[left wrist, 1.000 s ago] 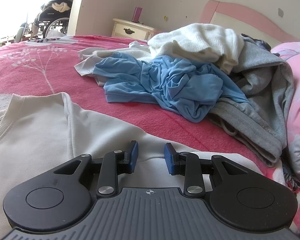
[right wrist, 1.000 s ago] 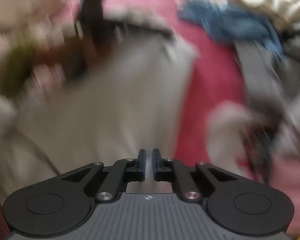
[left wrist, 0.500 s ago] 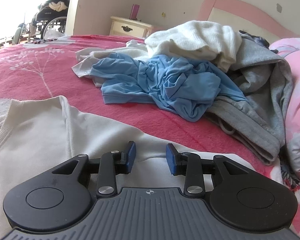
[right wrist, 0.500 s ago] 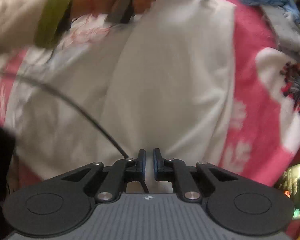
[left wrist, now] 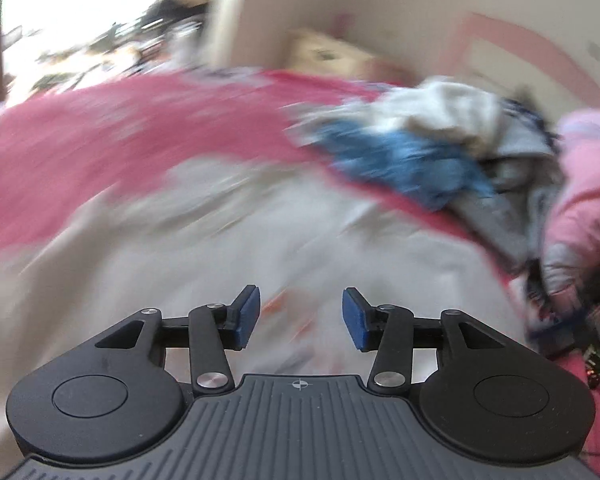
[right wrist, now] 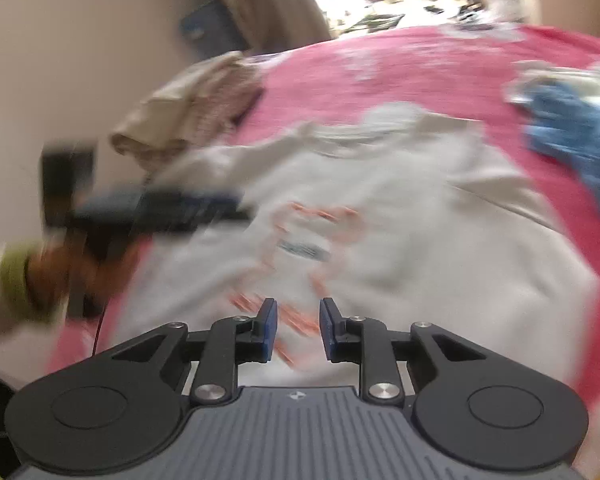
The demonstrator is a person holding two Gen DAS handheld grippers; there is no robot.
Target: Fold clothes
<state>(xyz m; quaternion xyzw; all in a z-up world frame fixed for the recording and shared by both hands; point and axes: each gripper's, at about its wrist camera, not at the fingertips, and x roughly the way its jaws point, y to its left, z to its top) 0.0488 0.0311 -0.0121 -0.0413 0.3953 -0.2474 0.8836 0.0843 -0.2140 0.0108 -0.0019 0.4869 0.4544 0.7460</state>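
Note:
A white sweatshirt [right wrist: 400, 216] with an orange print lies spread flat on the pink bedspread [right wrist: 420, 68]; the left wrist view shows it blurred as the same white sweatshirt [left wrist: 228, 240]. My right gripper [right wrist: 298, 330] hovers above its lower part, jaws opening, nothing between them. My left gripper [left wrist: 300, 318] hangs over the same garment, jaws opening and empty. In the right wrist view the left gripper [right wrist: 168, 210] appears at the left, held by a hand with a green cuff [right wrist: 16, 276]. Both views are motion-blurred.
A heap of clothes with a blue garment [left wrist: 404, 164], a white one [left wrist: 440, 108] and a grey one [left wrist: 532, 200] lies at the back right. A beige bundle [right wrist: 196, 100] sits at the bed's far left edge. A pink pillow [left wrist: 588, 184] and a nightstand [left wrist: 324, 52] are behind.
Both grippers have pulled back and risen above the sweatshirt, and both jaws have widened. The right view swung up from the garment's hem to its printed front.

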